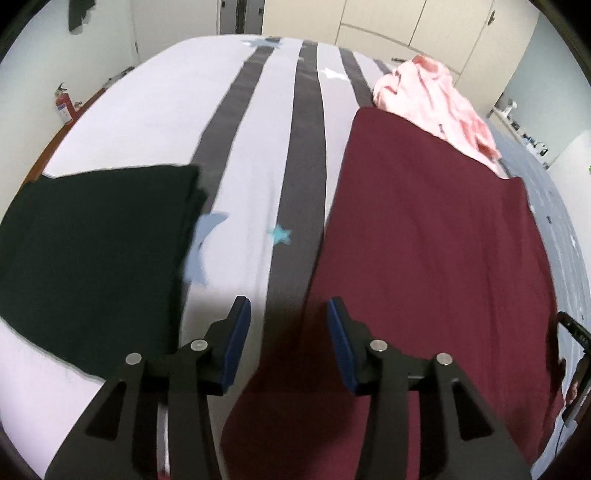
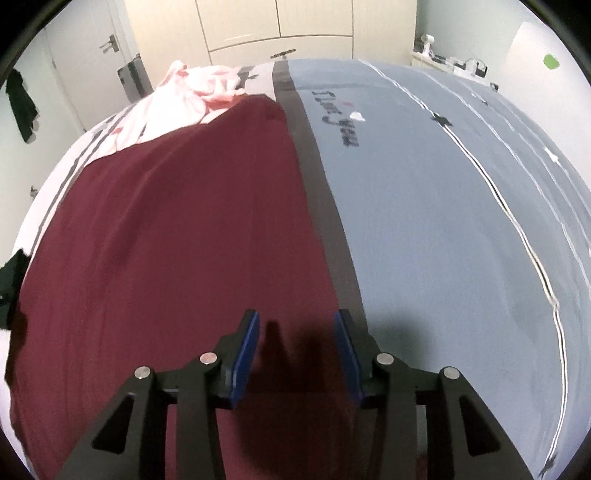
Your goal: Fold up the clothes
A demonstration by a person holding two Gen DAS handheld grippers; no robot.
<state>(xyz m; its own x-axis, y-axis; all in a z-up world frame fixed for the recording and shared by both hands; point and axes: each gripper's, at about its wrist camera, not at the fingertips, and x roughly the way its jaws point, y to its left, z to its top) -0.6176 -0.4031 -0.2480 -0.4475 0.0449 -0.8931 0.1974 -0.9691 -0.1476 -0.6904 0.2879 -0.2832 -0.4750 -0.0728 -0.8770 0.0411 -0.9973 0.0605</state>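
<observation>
A maroon garment lies spread flat on the bed, also filling the left half of the right wrist view. My left gripper hovers over its left edge, open, nothing between the blue pads. Over the garment's right edge, beside a dark stripe of the bedsheet, my right gripper is open and empty too. A folded dark green garment rests to the left. A crumpled pink garment lies beyond the maroon one, and shows at the back in the right wrist view.
The bed has a white sheet with grey stripes and a grey-blue part on the right. Cabinets stand behind the bed, a door at the left. A red fire extinguisher stands by the wall. A dark object sits at the right edge.
</observation>
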